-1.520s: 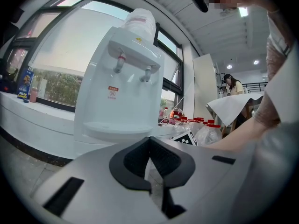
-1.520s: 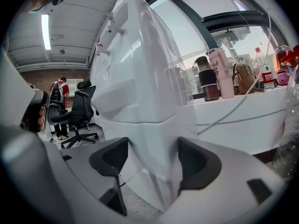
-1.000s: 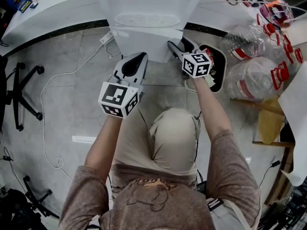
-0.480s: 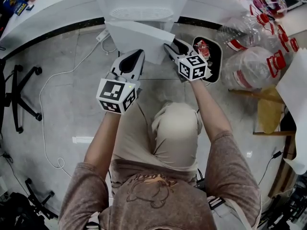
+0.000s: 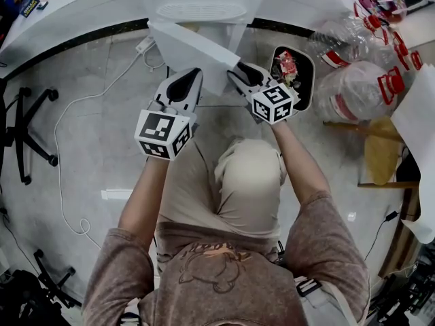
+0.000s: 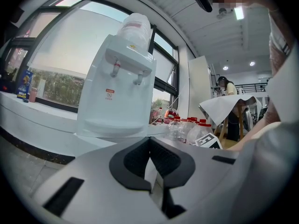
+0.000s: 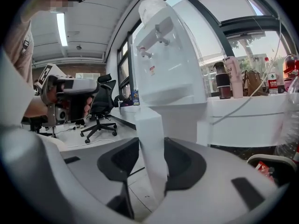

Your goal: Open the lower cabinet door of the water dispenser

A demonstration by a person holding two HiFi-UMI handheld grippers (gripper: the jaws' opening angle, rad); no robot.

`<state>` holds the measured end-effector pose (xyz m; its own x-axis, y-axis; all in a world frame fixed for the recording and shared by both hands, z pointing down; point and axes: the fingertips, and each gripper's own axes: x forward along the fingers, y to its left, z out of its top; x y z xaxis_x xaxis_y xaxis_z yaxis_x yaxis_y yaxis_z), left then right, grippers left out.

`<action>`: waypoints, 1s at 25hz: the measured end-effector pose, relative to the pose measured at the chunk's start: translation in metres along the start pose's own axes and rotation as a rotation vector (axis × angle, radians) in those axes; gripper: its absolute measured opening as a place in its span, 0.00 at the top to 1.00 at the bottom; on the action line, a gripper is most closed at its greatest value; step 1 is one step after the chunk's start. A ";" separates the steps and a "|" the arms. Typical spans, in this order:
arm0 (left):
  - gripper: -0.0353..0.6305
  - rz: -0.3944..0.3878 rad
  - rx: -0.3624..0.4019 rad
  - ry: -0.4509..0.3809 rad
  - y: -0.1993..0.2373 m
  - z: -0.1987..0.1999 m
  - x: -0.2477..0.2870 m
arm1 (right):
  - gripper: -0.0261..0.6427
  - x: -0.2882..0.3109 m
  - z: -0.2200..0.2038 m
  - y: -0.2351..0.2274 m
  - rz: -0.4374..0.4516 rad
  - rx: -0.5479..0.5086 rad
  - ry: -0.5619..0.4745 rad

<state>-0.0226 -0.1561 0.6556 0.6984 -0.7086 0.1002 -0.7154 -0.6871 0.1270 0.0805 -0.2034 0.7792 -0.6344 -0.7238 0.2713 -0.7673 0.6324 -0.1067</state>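
Door (image 7: 148, 129) ajar, between closing right gripper (image 7: 154, 161) jaws

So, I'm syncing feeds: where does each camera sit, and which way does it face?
Head view: on the head, steeply down onto forearms, knee, left gripper, right gripper.
Left gripper view: on that gripper, facing water dispenser; jaws together.
Right gripper view: on that gripper, jaws closing on cabinet door.
All share the water dispenser.

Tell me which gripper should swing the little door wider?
Right. The right gripper already has the cabinet door edge between its closing jaws, with the door partly open. The left gripper hangs shut beside it, holding nothing.
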 end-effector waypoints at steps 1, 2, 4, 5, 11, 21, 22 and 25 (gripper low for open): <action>0.93 0.000 -0.001 0.001 0.000 0.000 -0.001 | 0.70 -0.002 -0.001 0.005 0.016 0.000 0.002; 0.93 0.000 -0.001 0.001 0.000 -0.001 -0.002 | 0.70 -0.003 -0.002 0.010 0.034 0.000 0.004; 0.93 0.001 -0.001 0.001 0.001 -0.002 -0.003 | 0.71 -0.005 -0.003 0.020 0.068 -0.003 0.008; 0.93 0.003 0.000 0.000 0.002 -0.002 -0.004 | 0.71 -0.006 -0.004 0.026 0.084 -0.004 0.009; 0.93 0.016 0.006 -0.006 0.006 -0.001 -0.012 | 0.75 -0.009 -0.005 0.052 0.164 -0.010 0.004; 0.93 0.058 0.003 -0.014 0.015 -0.003 -0.032 | 0.87 -0.004 -0.009 0.093 0.287 -0.018 0.009; 0.93 0.063 0.004 -0.015 0.016 -0.003 -0.034 | 0.88 -0.003 -0.009 0.096 0.300 -0.017 0.008; 0.93 0.081 0.006 -0.018 0.020 -0.003 -0.041 | 0.90 0.000 -0.009 0.107 0.341 -0.014 0.008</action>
<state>-0.0655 -0.1403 0.6571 0.6379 -0.7647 0.0918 -0.7696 -0.6284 0.1134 -0.0009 -0.1335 0.7763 -0.8532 -0.4682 0.2299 -0.5100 0.8412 -0.1799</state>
